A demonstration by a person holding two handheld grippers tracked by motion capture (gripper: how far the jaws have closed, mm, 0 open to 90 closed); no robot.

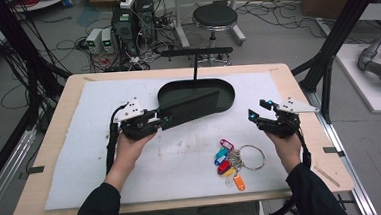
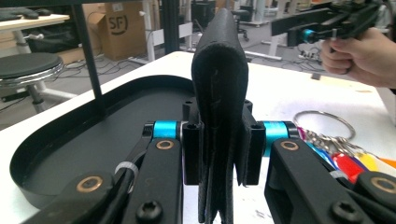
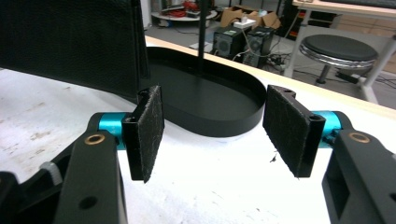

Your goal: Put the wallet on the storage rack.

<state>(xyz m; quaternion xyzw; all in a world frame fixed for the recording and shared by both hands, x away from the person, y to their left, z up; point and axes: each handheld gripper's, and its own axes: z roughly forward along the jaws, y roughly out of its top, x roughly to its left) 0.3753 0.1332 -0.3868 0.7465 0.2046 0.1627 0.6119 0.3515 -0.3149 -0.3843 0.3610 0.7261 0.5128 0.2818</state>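
Clamping black wallet (image 1: 191, 106) at near end, left gripper (image 1: 165, 119) holds it raised, long axis running from jaws toward oval black tray (image 1: 227, 92), far end over tray floor. Wallet edge-up between pads in left gripper view. Right gripper (image 1: 259, 109) released, jaws wide apart, empty, well right of tray. Key ring with coloured tags (image 1: 234, 160) on white mat, nearer right hand. Likely next: lowering wallet into tray.

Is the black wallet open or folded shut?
Folded shut. The left claw pinches the wallet with both halves pressed together, edges lined up, its fold at the far end. In the high view it hangs over the black tray.
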